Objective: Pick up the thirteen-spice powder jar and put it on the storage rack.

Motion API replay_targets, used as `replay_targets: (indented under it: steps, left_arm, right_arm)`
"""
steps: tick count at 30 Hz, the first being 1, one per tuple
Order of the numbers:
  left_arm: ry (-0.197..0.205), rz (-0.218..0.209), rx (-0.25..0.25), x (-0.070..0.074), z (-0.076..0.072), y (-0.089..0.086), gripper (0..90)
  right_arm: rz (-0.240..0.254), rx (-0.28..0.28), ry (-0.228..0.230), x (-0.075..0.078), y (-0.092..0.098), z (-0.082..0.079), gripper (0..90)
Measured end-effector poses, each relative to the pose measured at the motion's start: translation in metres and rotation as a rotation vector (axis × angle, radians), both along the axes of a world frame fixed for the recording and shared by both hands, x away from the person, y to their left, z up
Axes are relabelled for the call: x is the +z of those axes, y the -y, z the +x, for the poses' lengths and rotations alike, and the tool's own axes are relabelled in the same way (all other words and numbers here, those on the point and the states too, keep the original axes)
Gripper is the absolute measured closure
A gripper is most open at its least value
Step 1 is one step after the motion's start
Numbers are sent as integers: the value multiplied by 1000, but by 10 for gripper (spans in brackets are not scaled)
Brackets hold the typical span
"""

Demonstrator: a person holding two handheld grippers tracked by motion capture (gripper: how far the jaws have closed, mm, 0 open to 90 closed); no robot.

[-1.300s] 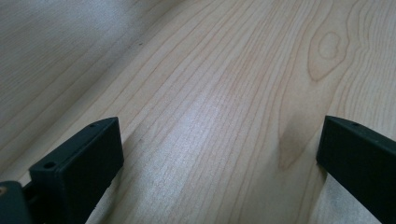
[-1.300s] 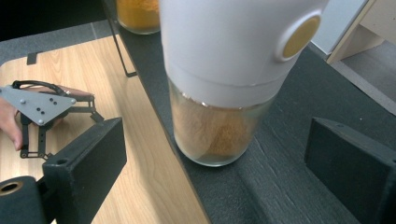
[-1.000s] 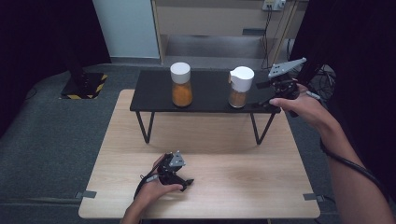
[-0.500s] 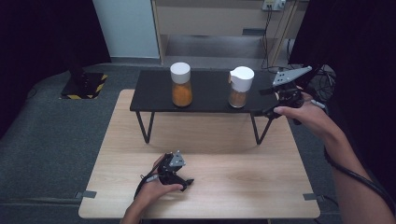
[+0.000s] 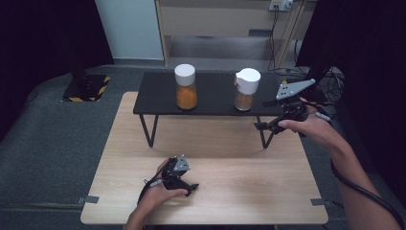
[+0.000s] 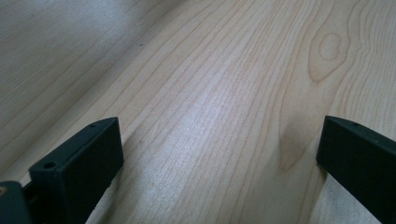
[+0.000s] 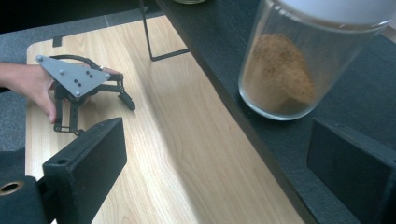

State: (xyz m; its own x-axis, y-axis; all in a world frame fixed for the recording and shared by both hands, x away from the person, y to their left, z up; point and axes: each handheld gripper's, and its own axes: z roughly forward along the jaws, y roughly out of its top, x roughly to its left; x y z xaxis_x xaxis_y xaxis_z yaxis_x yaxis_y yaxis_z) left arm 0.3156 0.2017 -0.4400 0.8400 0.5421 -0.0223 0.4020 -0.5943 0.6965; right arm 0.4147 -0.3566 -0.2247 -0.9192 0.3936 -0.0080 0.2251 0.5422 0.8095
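R gripper (image 5: 262,127) hangs off the right end of the black shelf (image 5: 210,98), jaws wide apart w/ nothing between them, aimed toward the near jar (image 5: 246,89): a clear jar w/ white lid, brown powder in the lower half, standing upright on the shelf's right part. In the right gripper view that jar (image 7: 299,60) sits just ahead, above the gap between the jaws, not touched. A 2nd jar (image 5: 186,87), orange contents, white cap, stands well to its left on the same shelf. L gripper (image 5: 190,188) rests low on the wooden table (image 5: 230,163) near the front edge, jaws spread apart, only bare wood between them.
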Motion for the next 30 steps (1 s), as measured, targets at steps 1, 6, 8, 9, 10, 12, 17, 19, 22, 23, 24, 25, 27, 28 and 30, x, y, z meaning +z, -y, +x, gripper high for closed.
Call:
replay_targets:
  steps: [1, 6, 8, 9, 10, 12, 17, 19, 22, 23, 24, 25, 27, 28, 30]
  left_arm:
    - [0, 2, -1, 0, 0, 0, 0]
    - [0, 2, -1, 0, 0, 0, 0]
    - [0, 2, -2, 0, 0, 0, 0]
    - [0, 2, -1, 0, 0, 0, 0]
    - [0, 2, -1, 0, 0, 0, 0]
    - [0, 3, -2, 0, 0, 0, 0]
    - [0, 3, -2, 0, 0, 0, 0]
    - [0, 3, -2, 0, 0, 0, 0]
    - [0, 3, -2, 0, 0, 0, 0]
    - [1, 3, -2, 0, 0, 0, 0]
    - [1, 3, -2, 0, 0, 0, 0]
    - [1, 3, -2, 0, 0, 0, 0]
    - [0, 3, -1, 0, 0, 0, 0]
    - [1, 3, -2, 0, 0, 0, 0]
    - [0, 3, -2, 0, 0, 0, 0]
  right_arm:
    - [2, 3, -2, -1, 0, 0, 63]
    - [0, 12, -5, -7, -1, -4, 63]
    - [1, 14, -9, -10, -1, -6, 63]
    - [-2, 16, -9, -11, -1, -6, 63]
    - [-2, 15, -11, -12, -1, -6, 63]
    - [-1, 14, -16, -14, -1, -8, 63]
    - [-3, 19, -20, -19, 0, -11, 63]
    - [0, 22, -19, -22, 0, -13, 64]
    - [0, 25, -19, -25, 0, -16, 65]
    - [-2, 27, -19, -26, 0, -16, 64]
    - [-1, 28, -21, -27, 0, -17, 65]
    - [-1, 30, -22, -28, 0, -17, 65]
    - [-1, 32, -25, -30, 0, -19, 64]
    - [-2, 34, -26, -31, -1, -20, 65]
    - [-3, 36, -28, -34, -2, -21, 65]
